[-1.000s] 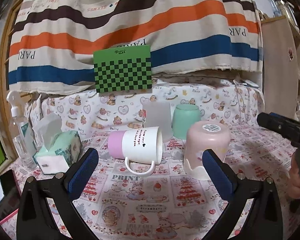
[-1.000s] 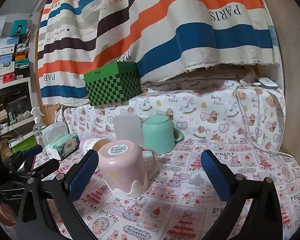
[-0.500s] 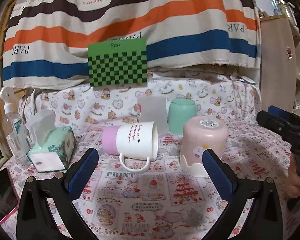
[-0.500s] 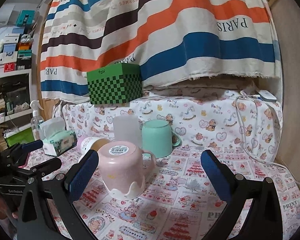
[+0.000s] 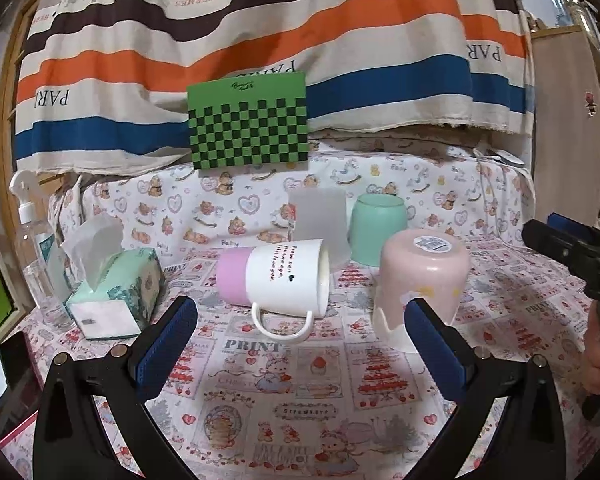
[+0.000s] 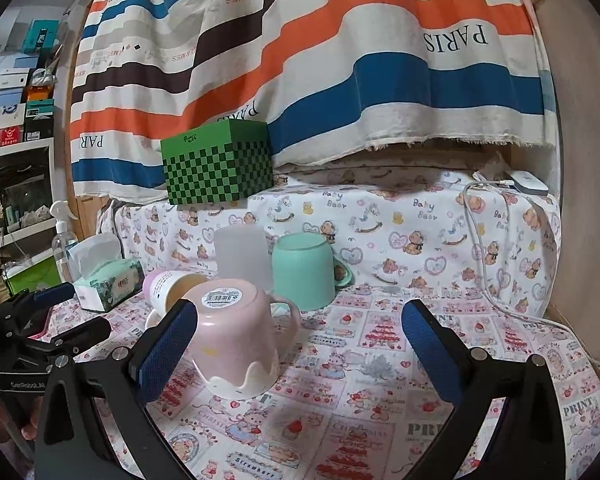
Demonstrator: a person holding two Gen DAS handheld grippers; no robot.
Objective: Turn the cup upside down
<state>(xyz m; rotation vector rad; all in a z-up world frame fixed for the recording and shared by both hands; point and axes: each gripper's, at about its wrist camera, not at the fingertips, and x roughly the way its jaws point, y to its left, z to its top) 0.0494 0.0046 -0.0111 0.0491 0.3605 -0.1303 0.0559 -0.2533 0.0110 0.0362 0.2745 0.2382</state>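
A white and pink mug (image 5: 278, 278) lies on its side on the patterned cloth, mouth to the right, handle toward me; it also shows in the right wrist view (image 6: 172, 286). A pink cup (image 5: 422, 280) stands upside down to its right, also in the right wrist view (image 6: 236, 330). A frosted cup (image 5: 320, 220) and a green cup (image 5: 378, 228) stand upside down behind. My left gripper (image 5: 300, 340) is open and empty, in front of the mug. My right gripper (image 6: 300, 344) is open and empty, just right of the pink cup.
A tissue box (image 5: 116, 292) and a spray bottle (image 5: 32, 248) stand at the left. A green checkered box (image 5: 248, 120) sits on the raised ledge behind. A white cable (image 6: 488, 248) hangs down at the right. A striped cloth hangs behind.
Both grippers have shifted slightly; the cups sit a little lower and closer in the views. Nothing was gripped or moved.
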